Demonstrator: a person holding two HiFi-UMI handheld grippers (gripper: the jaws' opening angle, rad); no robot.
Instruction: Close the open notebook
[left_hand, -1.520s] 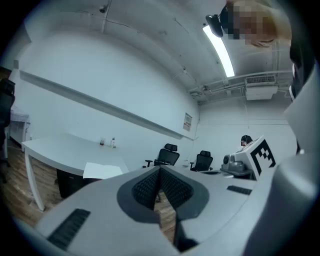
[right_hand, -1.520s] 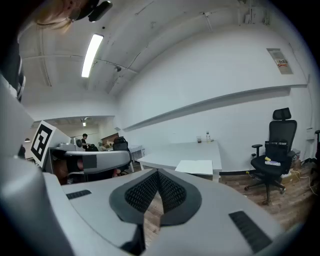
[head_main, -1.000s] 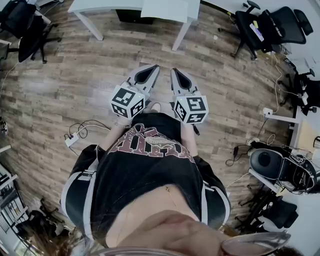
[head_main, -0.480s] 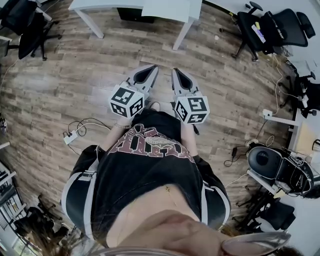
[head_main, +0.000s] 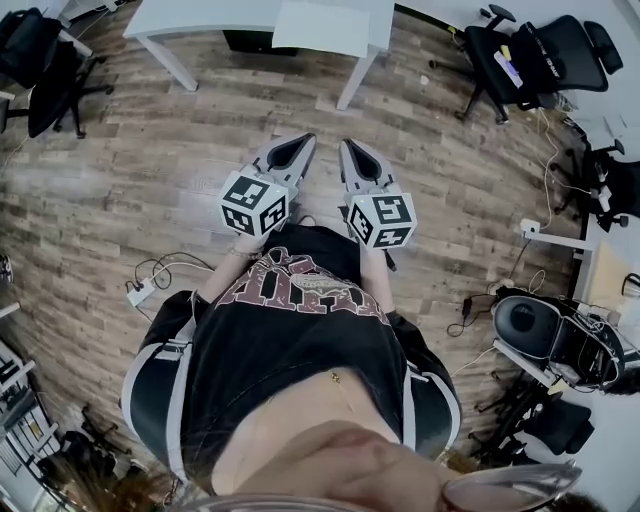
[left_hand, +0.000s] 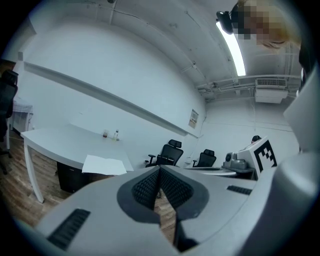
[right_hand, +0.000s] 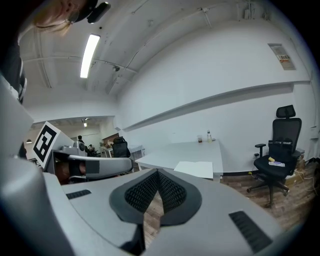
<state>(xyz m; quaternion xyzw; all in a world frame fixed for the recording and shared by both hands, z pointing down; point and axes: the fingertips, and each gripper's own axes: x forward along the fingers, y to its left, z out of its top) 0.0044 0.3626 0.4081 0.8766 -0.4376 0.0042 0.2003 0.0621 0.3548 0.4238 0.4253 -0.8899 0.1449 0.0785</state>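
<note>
both the left gripper (head_main: 297, 150) and right gripper (head_main: 356, 158) sit mid-frame with jaws together and empty; the open notebook (head_main: 322, 27) lies on the table (head_main: 200, 15) at the top.

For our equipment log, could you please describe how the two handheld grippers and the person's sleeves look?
Both the left gripper and right gripper are light grey, tapering to pointed fingers lined with dark ribbed pads. Each carries a white cube with black square markers. The sleeves are black with pale stripes.
</note>
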